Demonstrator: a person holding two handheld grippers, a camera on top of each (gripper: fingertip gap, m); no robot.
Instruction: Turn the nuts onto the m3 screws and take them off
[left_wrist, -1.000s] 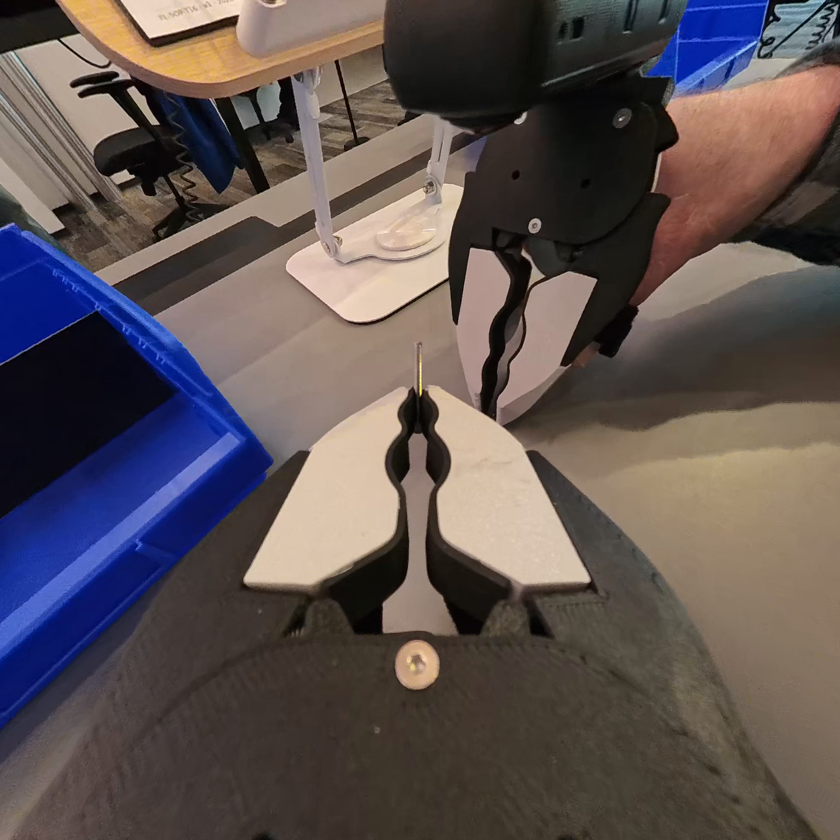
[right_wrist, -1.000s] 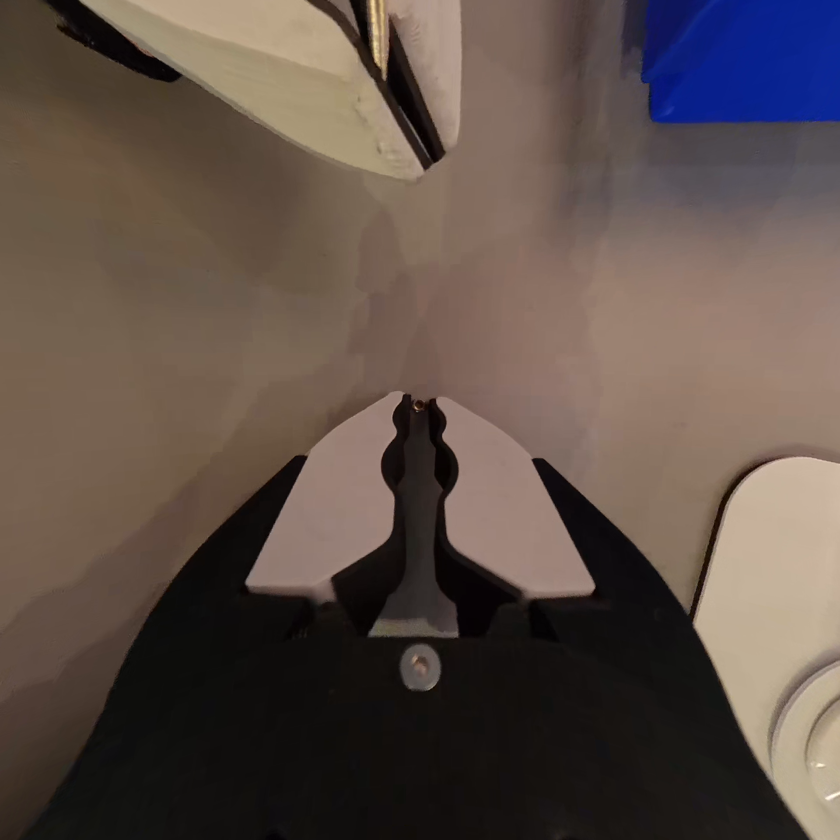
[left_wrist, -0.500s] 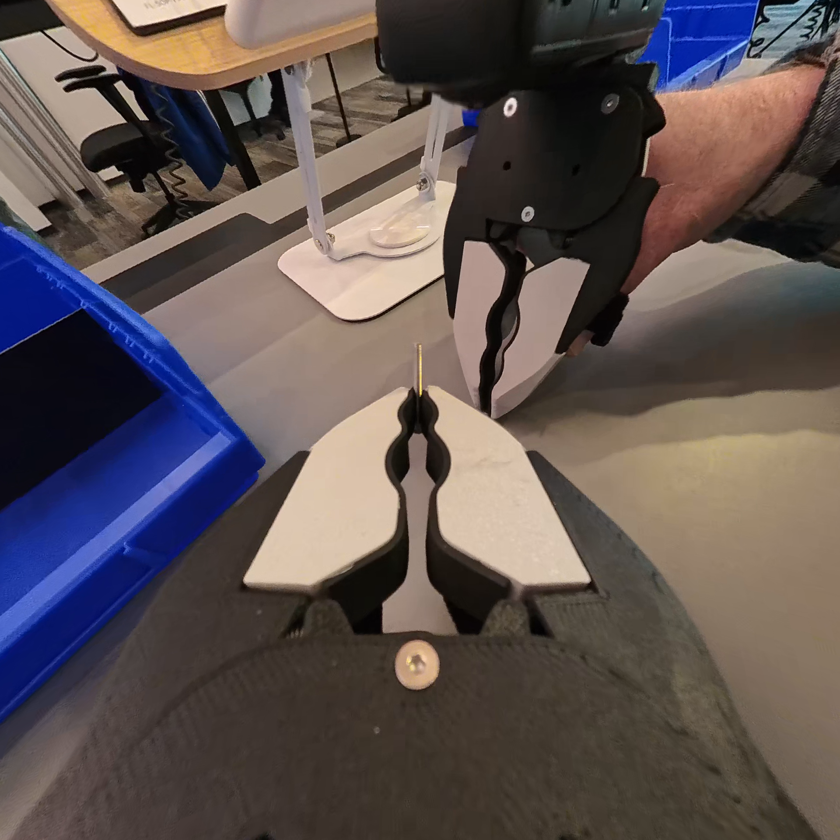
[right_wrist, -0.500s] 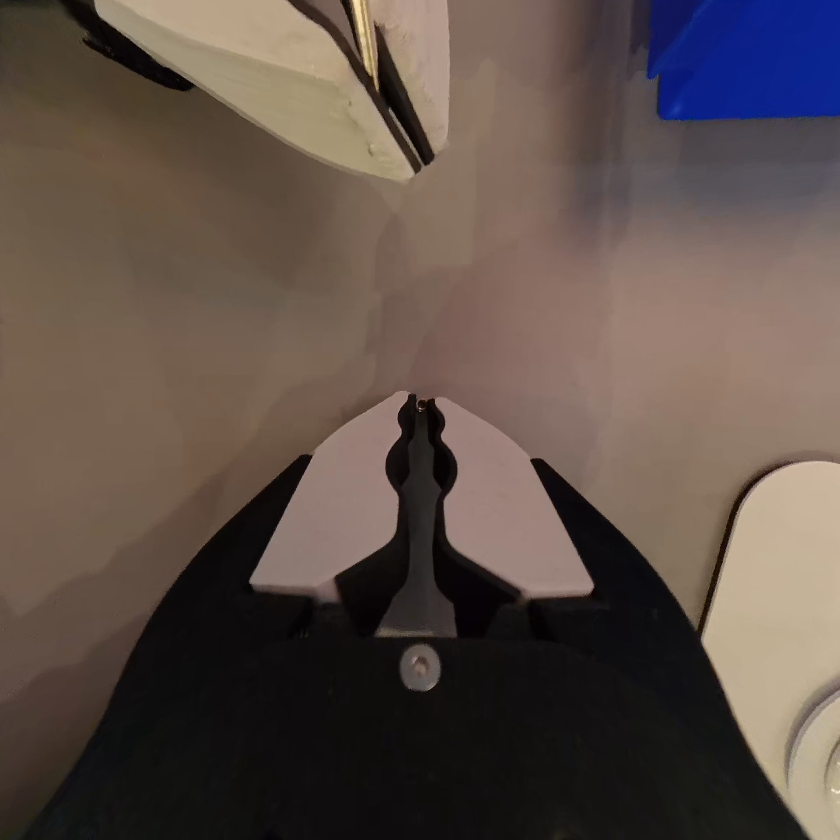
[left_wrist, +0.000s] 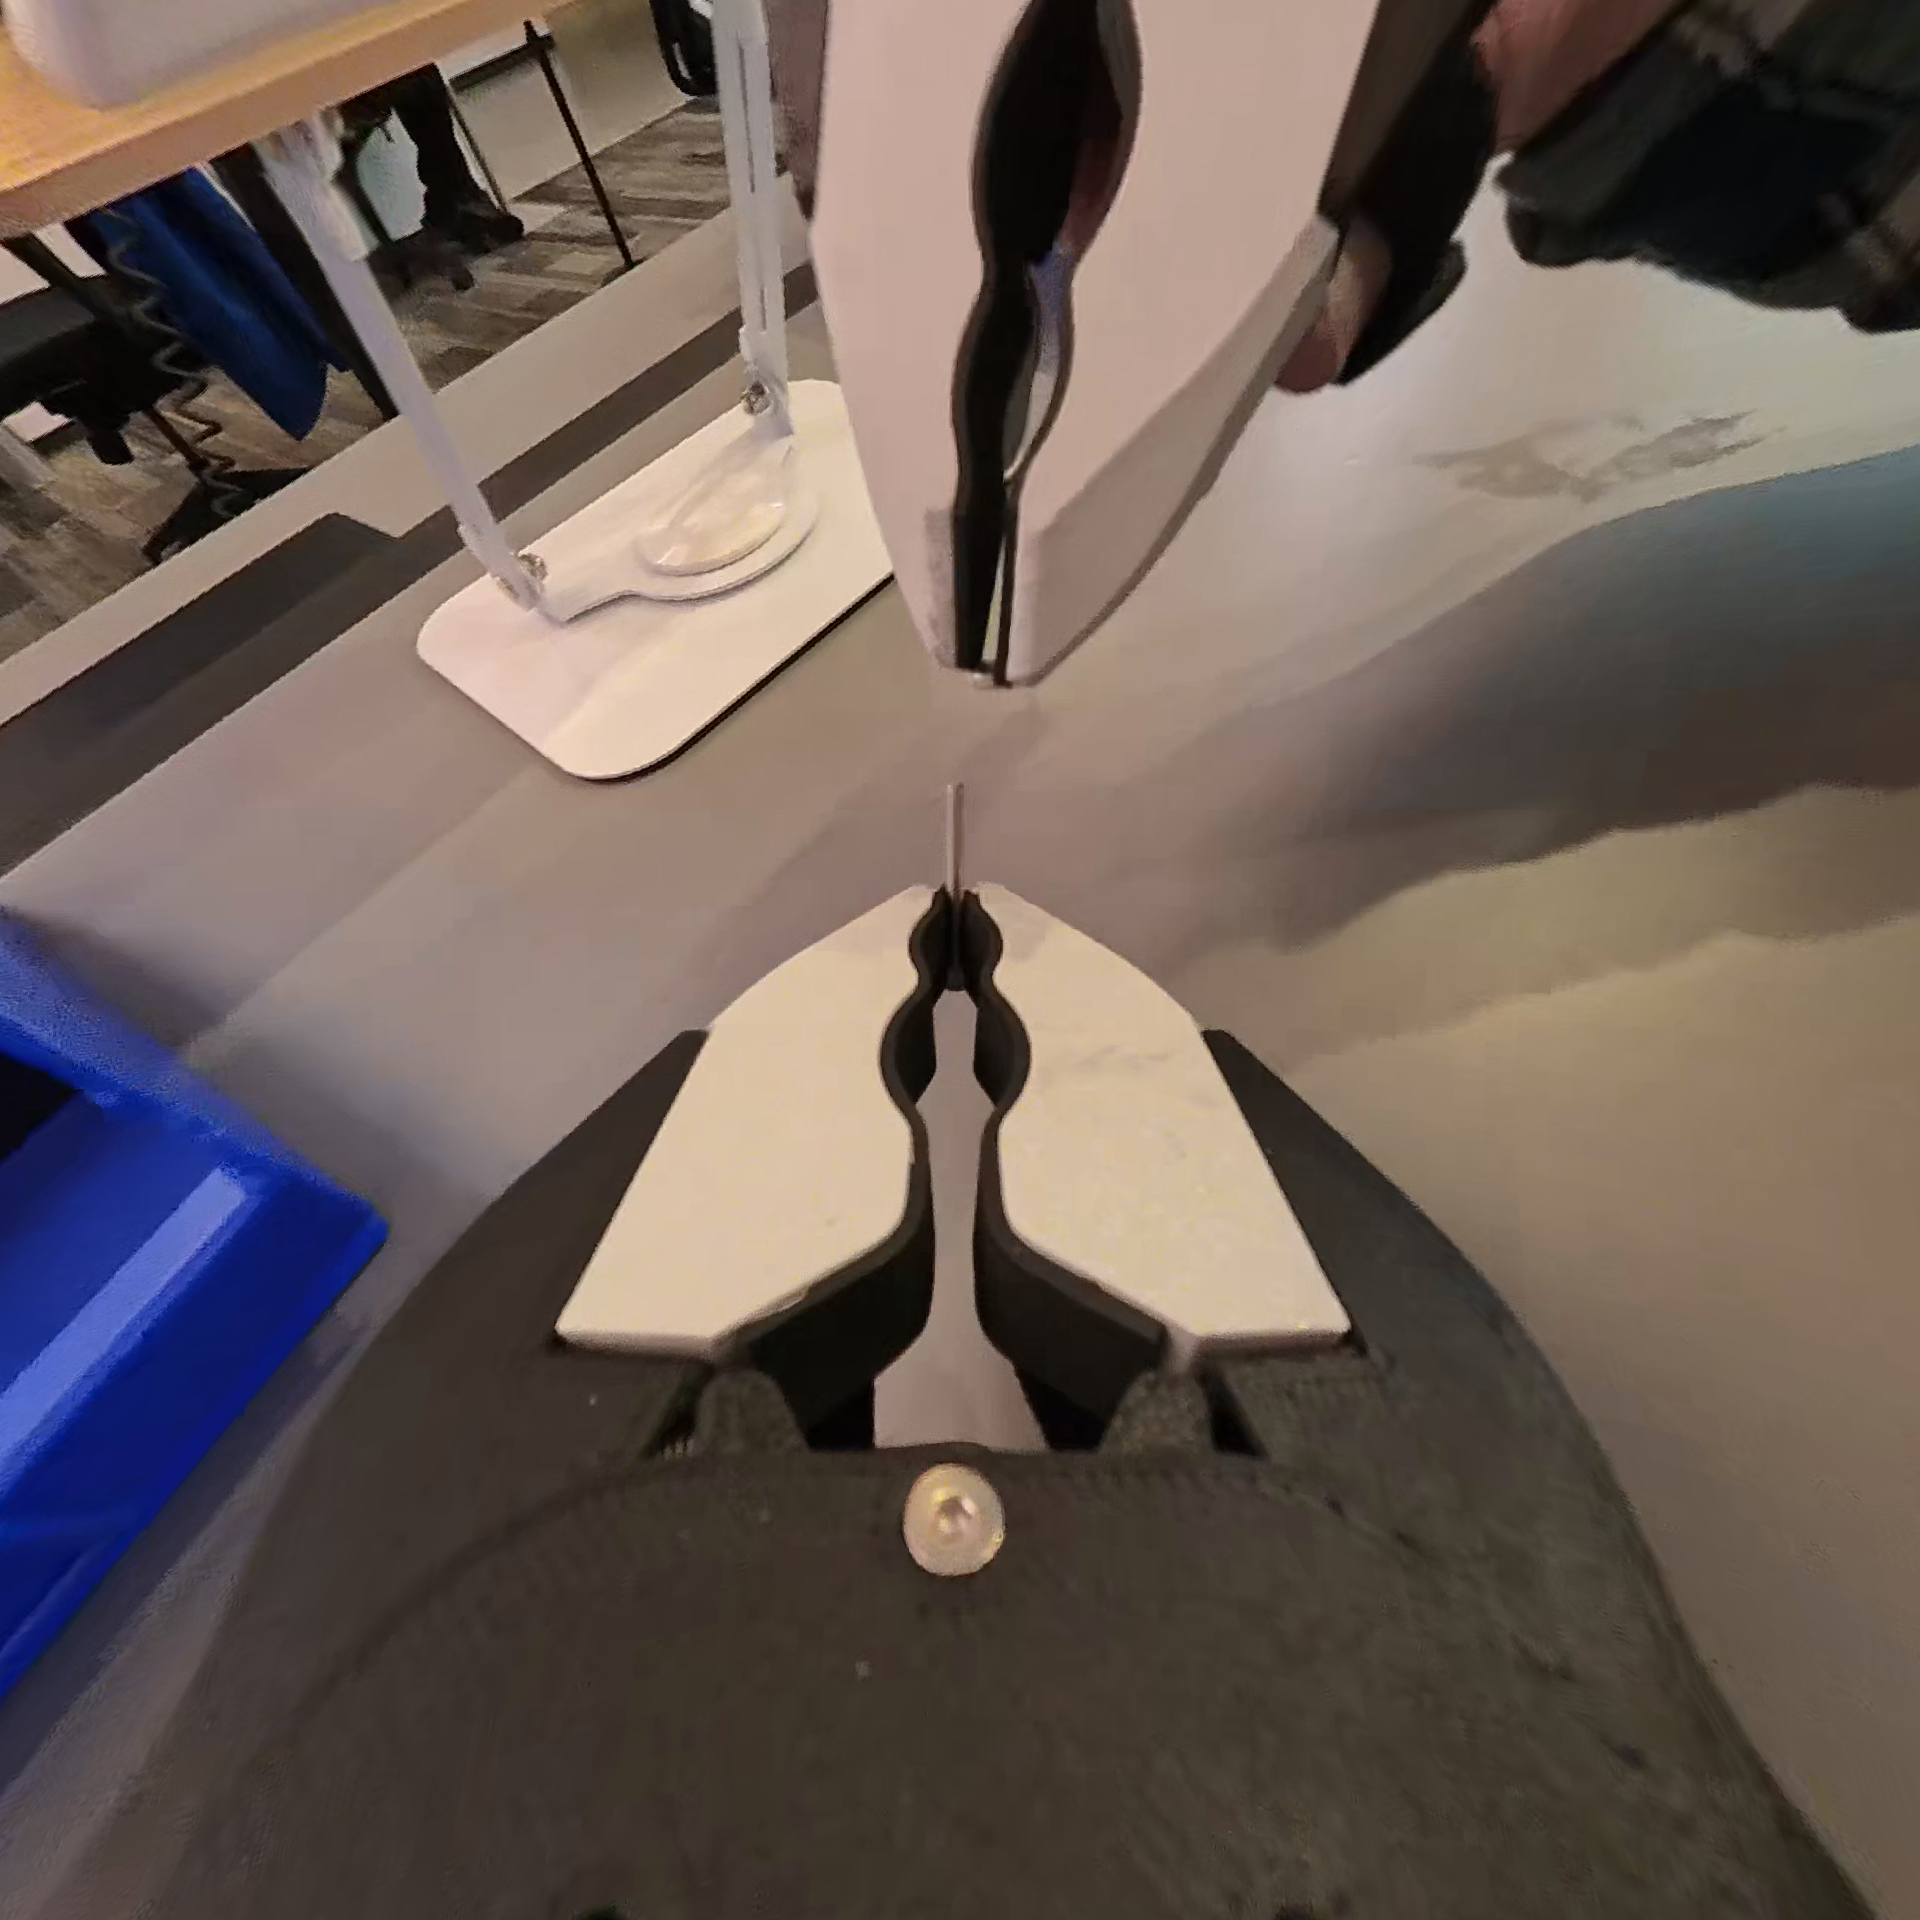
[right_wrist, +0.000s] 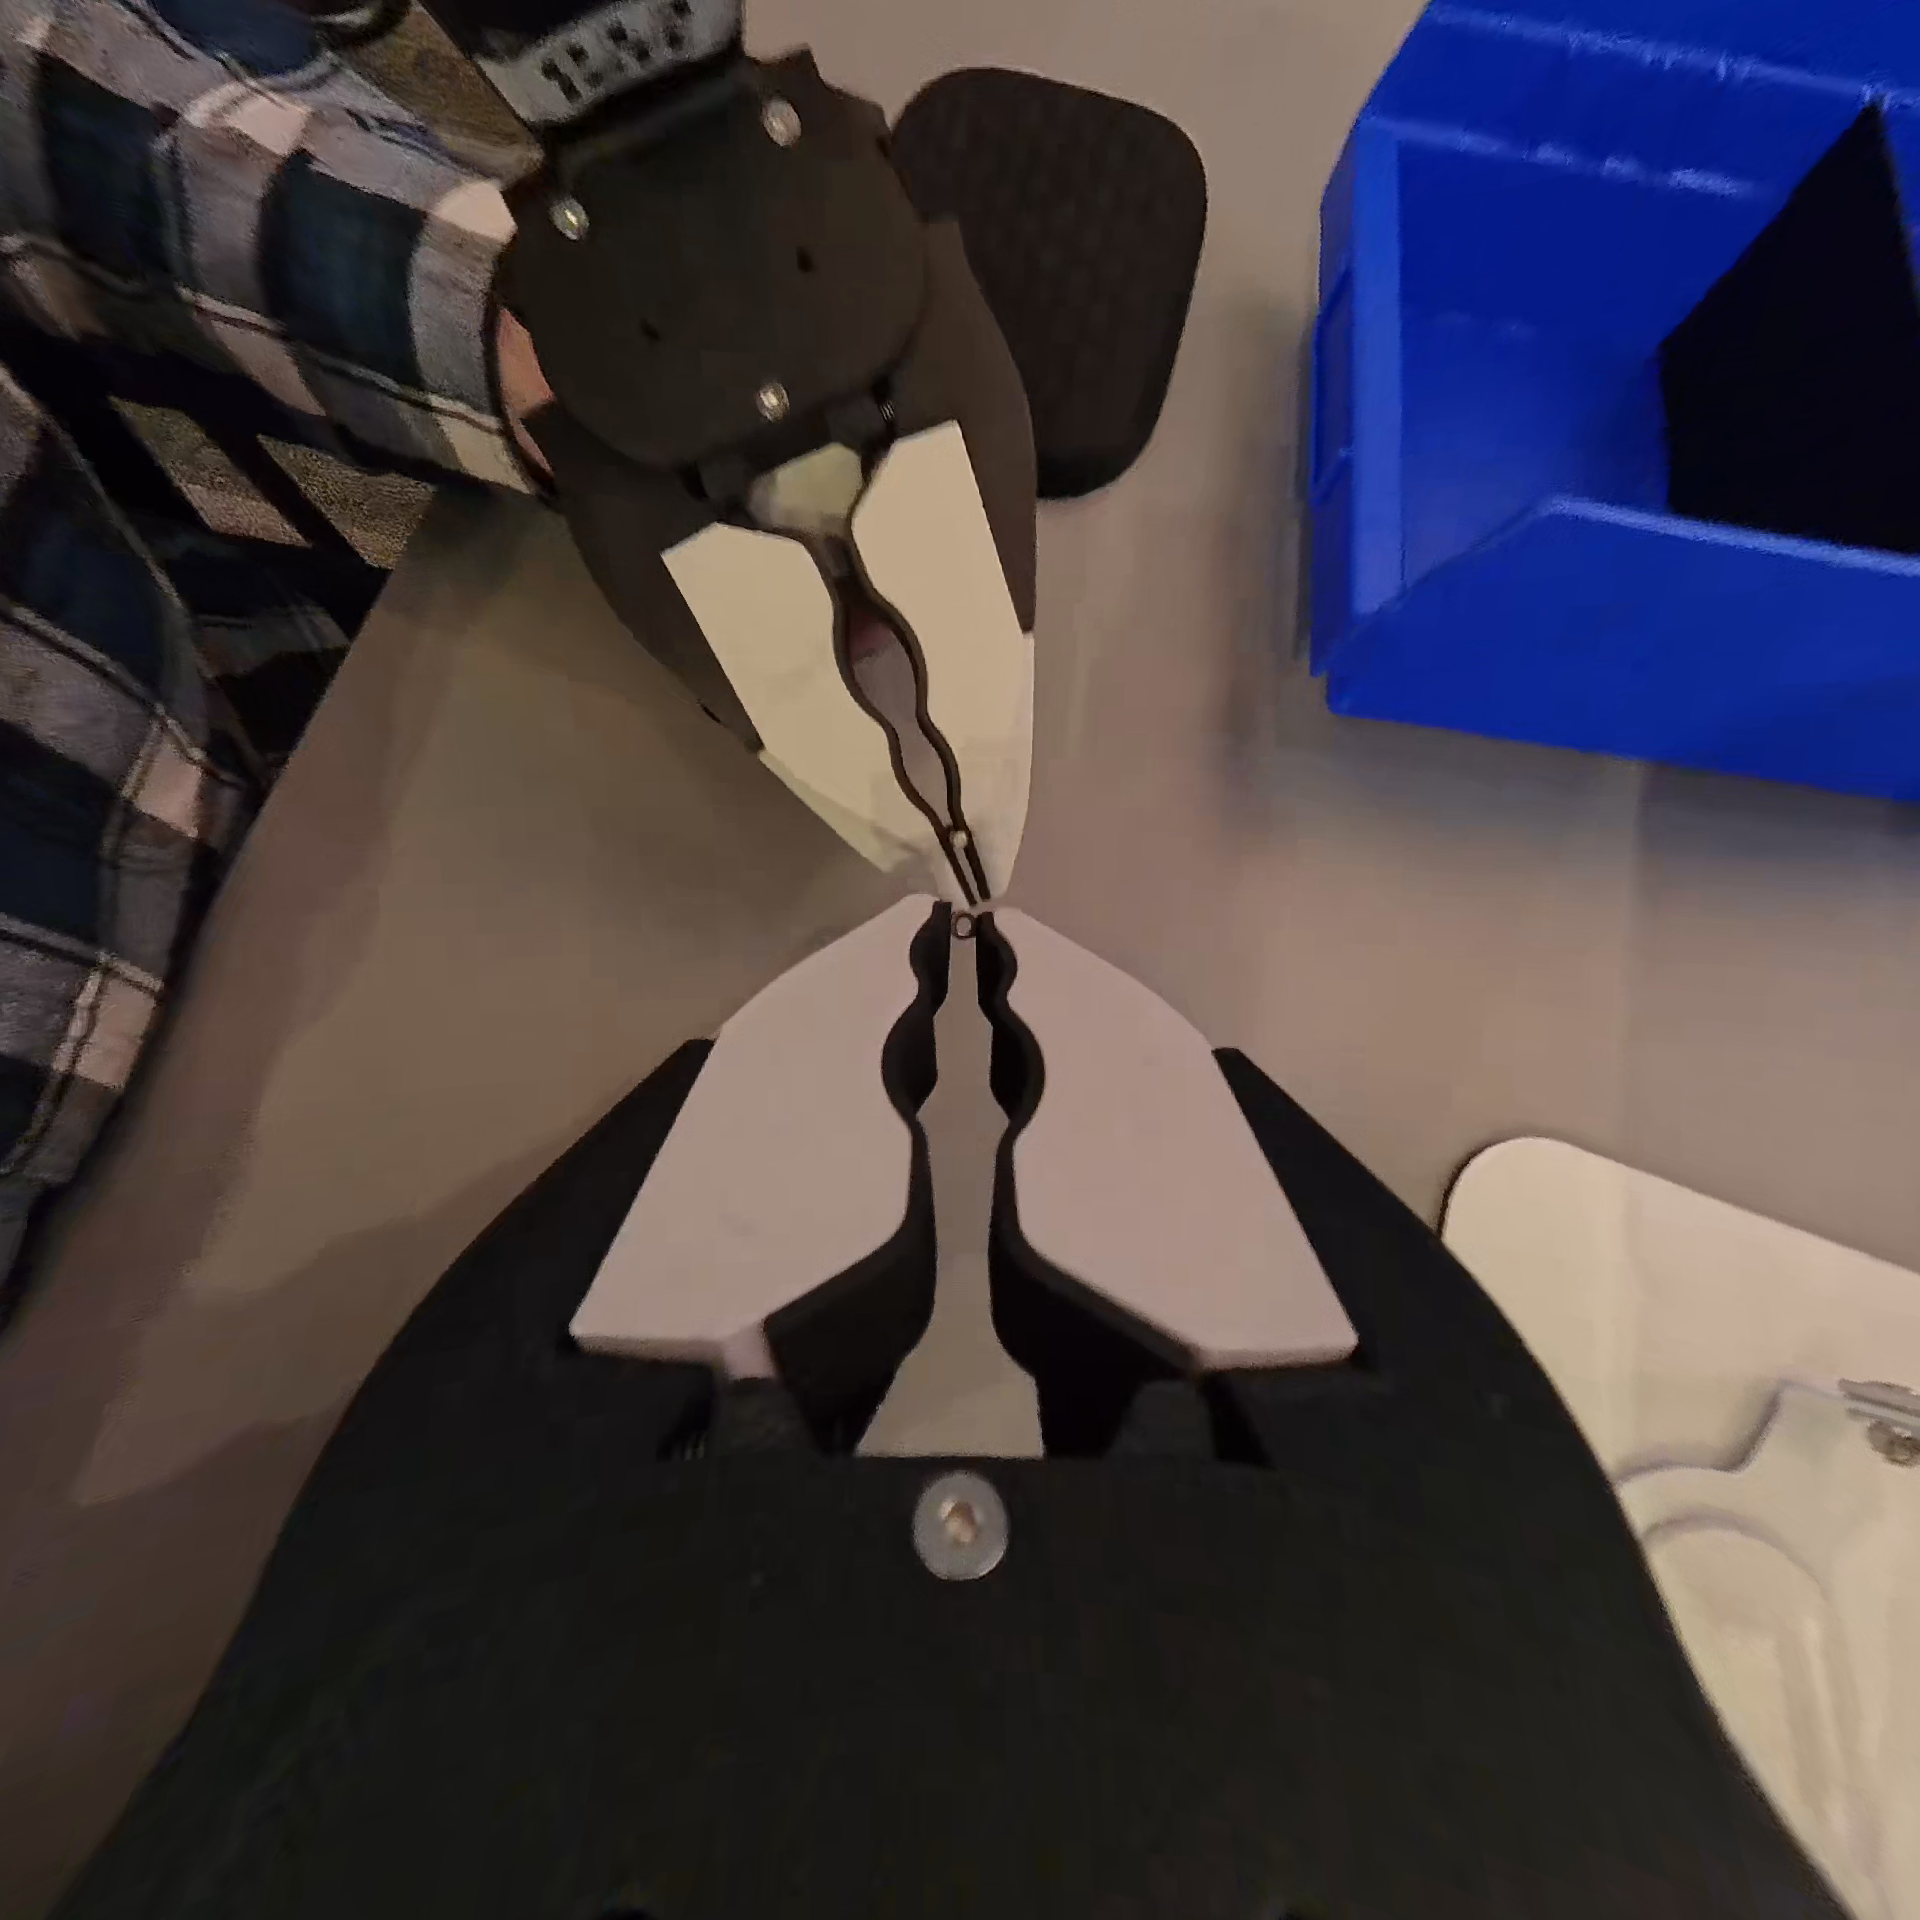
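L wrist view: left gripper (left_wrist: 957, 902) low over the grey counter (left_wrist: 1455, 1091), jaws clamped together on a thin metal pin (left_wrist: 954, 847) that sticks straight out past the tips. Right gripper (left_wrist: 982, 670) comes down from the top of the frame, tips aimed at the pin's free end, just apart from it; jaws nearly together w/ a thin sliver showing between them (too small to say what). Blue bin (left_wrist: 156, 1299) at L edge. White stand base (left_wrist: 644, 665) behind on the counter, w/ white arm (left_wrist: 416, 384) rising from it. A person's hand (left_wrist: 1507, 62) and dark sleeve at upper R. Wooden desk and office chair in background.

R wrist view: right gripper (right_wrist: 965, 923) w/ jaws clamped on a small metal ring (right_wrist: 965, 923) at the very tips, hole facing the camera. Left gripper (right_wrist: 977, 883) reaches in from upper L, jaws together on the pin, tips almost meeting the ring; pin's end shows as a pale dot (right_wrist: 958, 834) between the pads. Plaid sleeve (right_wrist: 156, 416) behind it. Black pad (right_wrist: 1070, 270) on the counter beyond. Blue bin (right_wrist: 1507, 468) upper R, white stand base (right_wrist: 1662, 1351) lower R.
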